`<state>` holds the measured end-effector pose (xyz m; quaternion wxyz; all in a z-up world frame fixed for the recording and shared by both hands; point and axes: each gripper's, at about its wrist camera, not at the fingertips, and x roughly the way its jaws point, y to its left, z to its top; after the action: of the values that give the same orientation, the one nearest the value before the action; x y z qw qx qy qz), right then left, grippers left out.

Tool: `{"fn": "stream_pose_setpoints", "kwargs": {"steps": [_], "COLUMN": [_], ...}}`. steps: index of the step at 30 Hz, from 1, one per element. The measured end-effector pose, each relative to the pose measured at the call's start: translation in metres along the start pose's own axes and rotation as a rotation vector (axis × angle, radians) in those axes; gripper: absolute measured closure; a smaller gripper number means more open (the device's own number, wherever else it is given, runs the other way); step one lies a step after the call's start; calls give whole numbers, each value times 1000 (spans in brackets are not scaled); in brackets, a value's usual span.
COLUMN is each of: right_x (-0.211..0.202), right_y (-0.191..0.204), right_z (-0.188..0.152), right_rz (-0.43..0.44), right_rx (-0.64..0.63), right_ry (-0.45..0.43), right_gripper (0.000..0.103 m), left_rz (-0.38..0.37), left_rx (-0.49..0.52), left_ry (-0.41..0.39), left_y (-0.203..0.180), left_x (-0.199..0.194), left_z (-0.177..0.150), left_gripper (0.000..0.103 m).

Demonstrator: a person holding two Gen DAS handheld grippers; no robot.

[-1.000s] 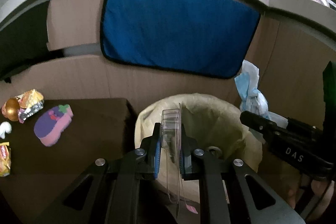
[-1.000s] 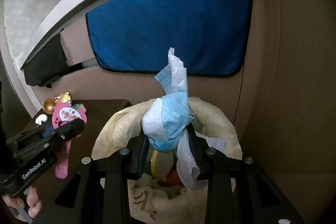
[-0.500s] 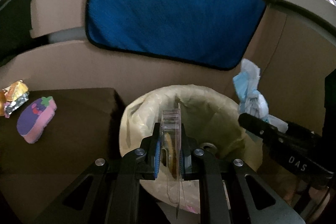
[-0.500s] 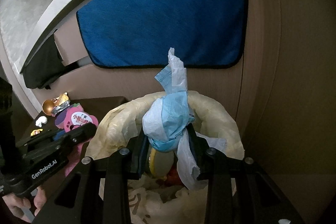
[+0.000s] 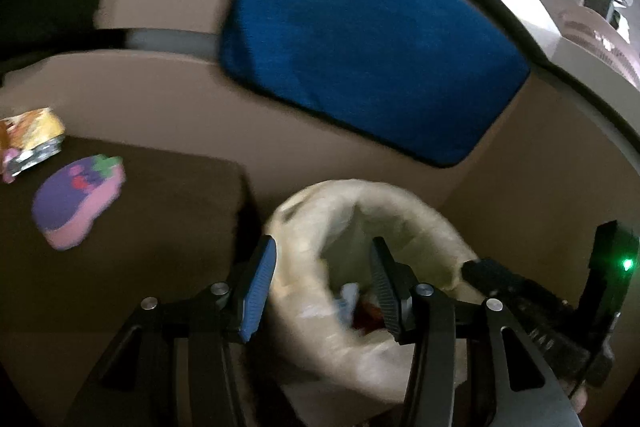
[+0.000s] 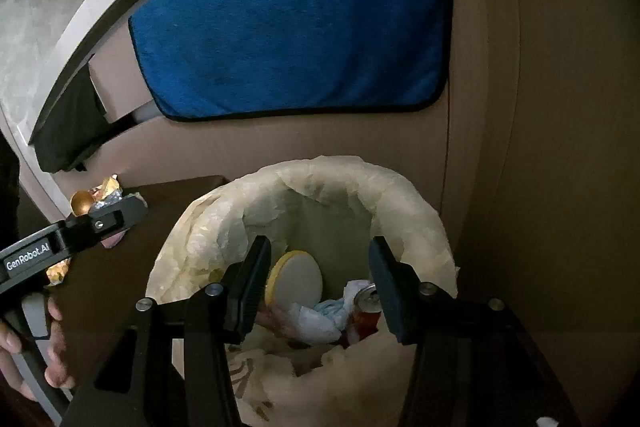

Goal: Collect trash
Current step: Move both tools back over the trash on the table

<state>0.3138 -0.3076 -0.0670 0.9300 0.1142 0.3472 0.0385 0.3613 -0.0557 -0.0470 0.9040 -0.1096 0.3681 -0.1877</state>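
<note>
Foil and plastic litter sits far left on the dark brown table [image 5: 160,227]: a crinkly foil wrapper [image 5: 34,139] at the back edge, then a flat purple-pink pack [image 5: 76,203] with fruit print, both clear of the bin. My read is both are light and soft; the foil will crush and slide, so pinch a raised fold; the pack looks smooth and puffy, so take it across its narrow end or by an edge seam, not flat from above. Left gripper [image 5: 320,283] hangs over the near-left rim of the bin [image 5: 360,203], jaws have just been opening, spread wide with nothing between them; blue pad on its left finger, ribbed black on the other. Bin is round, lined with a wrinkled cream bag folded over the rim. Inside, seen from the right wrist: a round yellow-edged lid [image 6: 296,281] leaning on the wall, crumpled white-blue tissue [image 6: 324,315], a red can [image 6: 366,307] upright-ish; can is stiff and smooth, tissue limp. Right gripper [image 6: 320,281] is over the bin mouth, jaws also just been opening, apart and empty. Behind it all a blue plush towel [image 6: 296,15] hangs on the beige cabinet front. Frame from the left wrist is blurred, fine detail uncertain
</note>
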Motion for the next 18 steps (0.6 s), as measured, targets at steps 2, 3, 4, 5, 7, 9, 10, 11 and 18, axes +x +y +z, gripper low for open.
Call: {"fn": "stream_pose_setpoints", "kwargs": {"steps": [2,3,4,5,7,9,10,11,18], "right_x": [0,-2,-3,-5,-11,-16,-18,-19,-13], "right_y": [5,9,14,17,30,45,53,61,133], "right_z": [-1,-2,-2,-2,-2,-1,0,0,-1], "right_rz": [12,22,26,31,52,64,70,77,141], "right_rx": [-7,-15,-21,-25,-36,-50,-60,-72,-191], "right_ry": [9,10,5,-2,-24,-51,-59,-65,-51], "right_gripper": [54,54,54,54,54,54,54,54,54], "left_rz": [43,63,86,112,175,243,279,311,430], "left_rx": [-12,-17,-23,-30,-49,-69,-83,-101,-320], "left_ry": [-6,-9,-13,-20,-50,-92,-112,-128,-161], "left_y": [19,28,38,49,75,103,118,134,240], "left_x": [-9,-15,-21,-29,-50,-72,-84,-96,-153], "left_z": [-5,-8,-11,-14,-17,-19,-19,-18,-42], "left_gripper": [54,54,54,54,54,54,54,54,54]}}
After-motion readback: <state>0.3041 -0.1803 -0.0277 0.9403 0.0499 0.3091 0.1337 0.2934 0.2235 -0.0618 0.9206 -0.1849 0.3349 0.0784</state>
